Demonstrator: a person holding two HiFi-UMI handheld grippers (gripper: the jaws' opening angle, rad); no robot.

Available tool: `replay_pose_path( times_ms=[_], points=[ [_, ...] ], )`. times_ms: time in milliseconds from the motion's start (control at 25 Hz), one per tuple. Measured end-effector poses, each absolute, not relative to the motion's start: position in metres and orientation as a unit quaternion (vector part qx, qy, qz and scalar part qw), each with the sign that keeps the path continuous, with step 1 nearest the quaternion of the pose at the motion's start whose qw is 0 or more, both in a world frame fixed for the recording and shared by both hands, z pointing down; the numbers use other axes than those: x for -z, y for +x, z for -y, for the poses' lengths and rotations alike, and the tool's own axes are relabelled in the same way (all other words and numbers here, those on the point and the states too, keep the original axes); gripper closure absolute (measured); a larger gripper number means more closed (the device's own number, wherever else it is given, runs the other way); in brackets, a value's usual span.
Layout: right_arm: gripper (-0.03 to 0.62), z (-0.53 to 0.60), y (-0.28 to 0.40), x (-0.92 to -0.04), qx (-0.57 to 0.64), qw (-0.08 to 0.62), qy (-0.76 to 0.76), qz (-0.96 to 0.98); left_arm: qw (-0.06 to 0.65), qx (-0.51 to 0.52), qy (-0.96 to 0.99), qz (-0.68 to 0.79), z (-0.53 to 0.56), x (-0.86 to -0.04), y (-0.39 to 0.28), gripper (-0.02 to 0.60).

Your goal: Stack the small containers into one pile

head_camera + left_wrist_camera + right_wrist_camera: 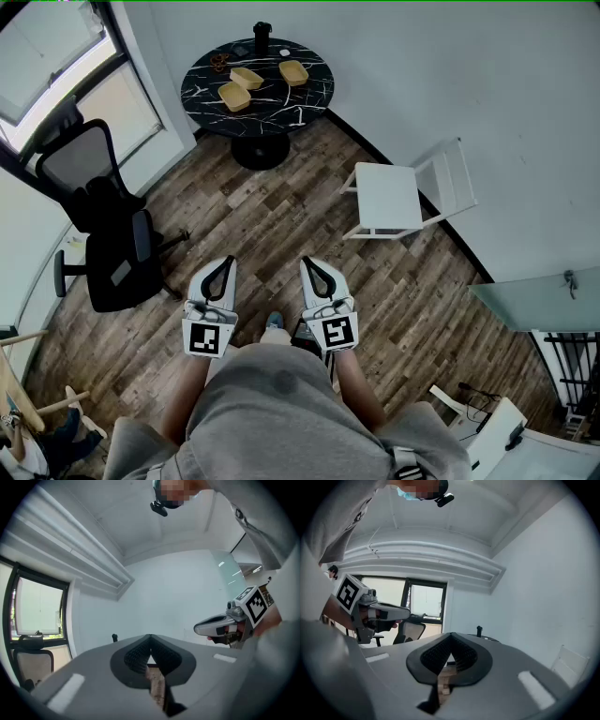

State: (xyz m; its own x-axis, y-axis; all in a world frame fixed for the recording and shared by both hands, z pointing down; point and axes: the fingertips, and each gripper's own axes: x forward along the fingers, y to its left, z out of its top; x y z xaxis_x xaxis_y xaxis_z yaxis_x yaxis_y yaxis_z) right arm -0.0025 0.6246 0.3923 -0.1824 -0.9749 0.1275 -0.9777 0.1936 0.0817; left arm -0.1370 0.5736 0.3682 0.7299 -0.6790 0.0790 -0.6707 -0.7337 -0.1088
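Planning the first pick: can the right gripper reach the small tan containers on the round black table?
Probably not: the shut right gripper is at the person's waist; the small tan containers sit across the floor.

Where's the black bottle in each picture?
Head view: bottle at the top middle, on the table's far edge.
Left gripper view: bottle left of centre, tiny.
Right gripper view: bottle right of centre.
Shared landmark: the office chair, left of the bottle in every view.
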Motion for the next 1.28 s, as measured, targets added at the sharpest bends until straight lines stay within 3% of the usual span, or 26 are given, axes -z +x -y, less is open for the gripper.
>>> replay_pose_path(
  times_ms=[200, 520, 880, 1280],
  points=[
    [0.583, -0.601, 0.021, -0.402, -0.015, 0.074, 0.615, 0.785, 0.06, 0.063, -0.92, -0.383, -0.565, -0.364, -0.125, 0.58],
    [0.582, -0.546, 0.018, -0.417, -0.038, 0.097, 0.614, 0.783, 0.037, 0.028, -0.912, -0.408, -0.505, -0.379, -0.148, 0.58],
    [0.582, -0.472, 0.094, -0.408, -0.043, 0.141, 0.684, 0.714, 0.031, -0.016, -0.945, -0.324, -0.395, -0.372, -0.078, 0.58],
    [0.582, -0.371, 0.1, -0.401, -0.021, 0.19, 0.683, 0.704, -0.001, 0.048, -0.962, -0.27, -0.295, -0.412, -0.069, 0.58]
  ],
)
